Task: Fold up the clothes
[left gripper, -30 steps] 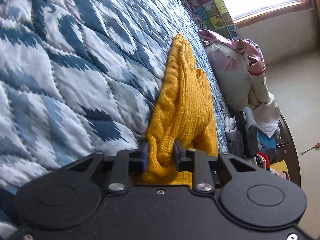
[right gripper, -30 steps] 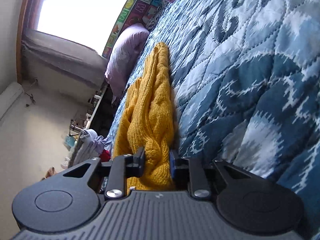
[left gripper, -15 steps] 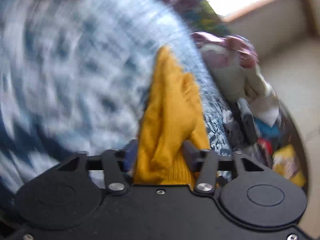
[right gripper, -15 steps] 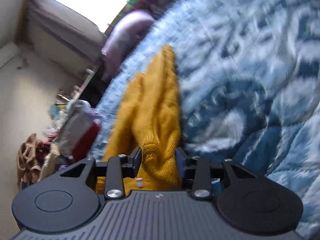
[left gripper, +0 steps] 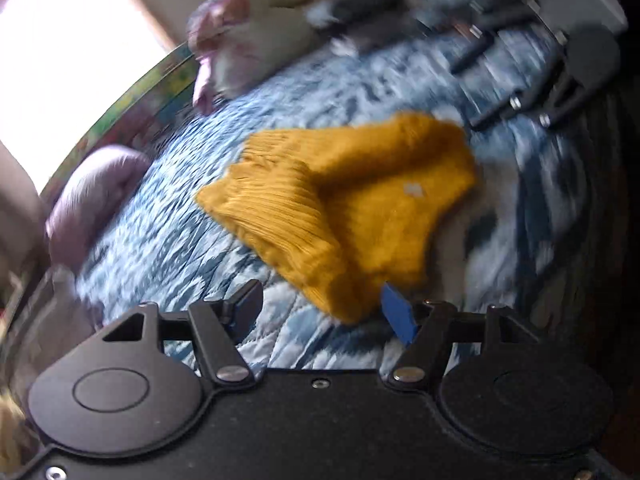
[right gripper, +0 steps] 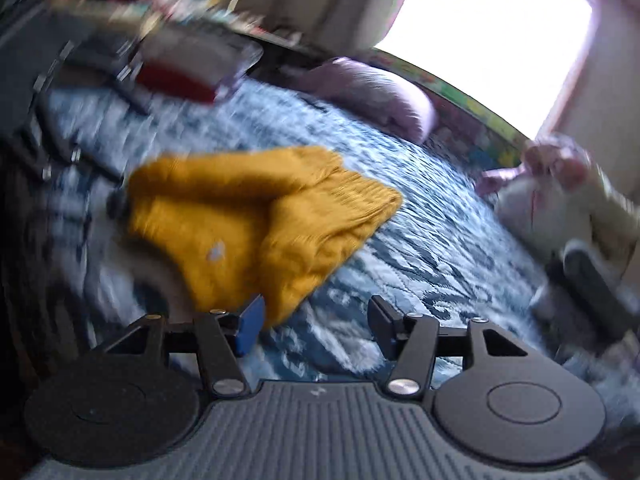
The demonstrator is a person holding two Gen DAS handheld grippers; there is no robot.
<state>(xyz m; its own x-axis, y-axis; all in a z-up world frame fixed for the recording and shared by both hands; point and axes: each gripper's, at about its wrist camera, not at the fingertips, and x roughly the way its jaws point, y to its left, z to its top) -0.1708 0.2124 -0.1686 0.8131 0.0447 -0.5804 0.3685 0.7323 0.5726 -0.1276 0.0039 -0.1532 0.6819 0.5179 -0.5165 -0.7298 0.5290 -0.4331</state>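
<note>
A mustard-yellow knitted sweater [left gripper: 352, 200] lies folded in a heap on the blue and white quilt [left gripper: 160, 240]. It also shows in the right wrist view [right gripper: 248, 216]. My left gripper [left gripper: 320, 312] is open, and the sweater's near corner reaches down between its fingers, close to the right one. My right gripper [right gripper: 312, 320] is open, with the sweater's near corner just past its left finger. Each gripper shows blurred at the far side of the other's view: the right one in the left wrist view [left gripper: 560, 64], the left one in the right wrist view [right gripper: 80, 92].
A lilac pillow [left gripper: 92, 200] and a pink and white pile of clothes [left gripper: 256, 52] lie at the quilt's far edge below a bright window [left gripper: 60, 60]. In the right wrist view the pillow [right gripper: 380, 96] and the pile [right gripper: 560, 200] show too.
Both grippers have opened and let go of the sweater, then pulled back and swung round. The sweater now lies folded on the quilt. Both views are blurred by motion.
</note>
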